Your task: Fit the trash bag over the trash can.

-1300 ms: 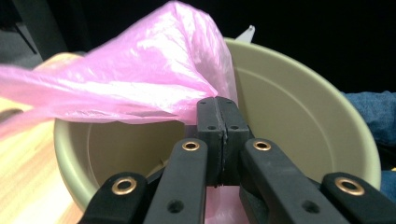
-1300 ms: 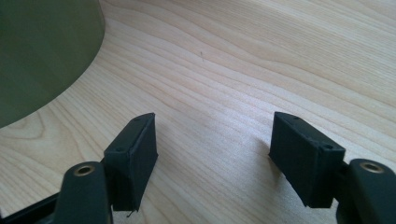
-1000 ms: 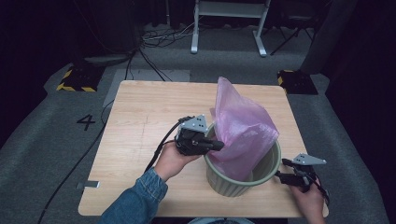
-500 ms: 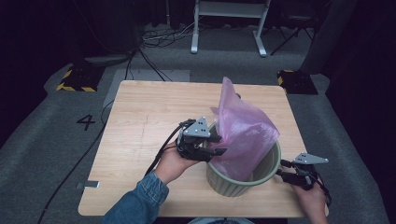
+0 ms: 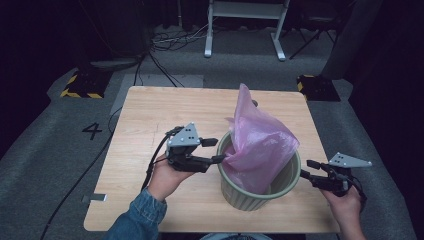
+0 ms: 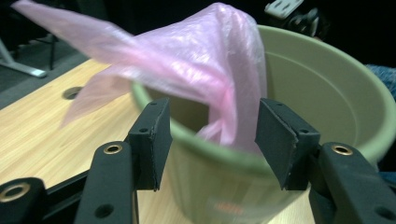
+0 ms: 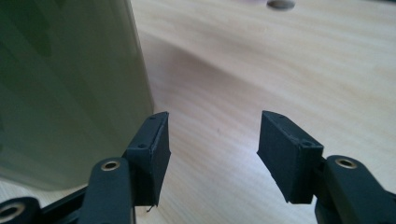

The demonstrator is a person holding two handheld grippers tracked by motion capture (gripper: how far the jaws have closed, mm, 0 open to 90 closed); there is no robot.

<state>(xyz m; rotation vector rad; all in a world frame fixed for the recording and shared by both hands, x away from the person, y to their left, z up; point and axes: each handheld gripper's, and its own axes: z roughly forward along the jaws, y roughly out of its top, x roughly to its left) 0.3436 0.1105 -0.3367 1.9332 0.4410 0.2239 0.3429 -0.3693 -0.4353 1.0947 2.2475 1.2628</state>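
A crumpled pink plastic bag [image 5: 260, 145] sits in a round pale-green plastic bin [image 5: 250, 196] on the wooden bench [image 5: 150, 110], its long axis tilting up and away. The left gripper [image 5: 214, 151] at the rim has just been opening, bag edge between unpressed jaws. The right gripper [image 5: 307, 169], beside the bin, stands open and empty.

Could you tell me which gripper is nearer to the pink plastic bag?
Left. The left gripper is open right at the pink plastic bag over the bin's rim; the right gripper is open outside the green bin.
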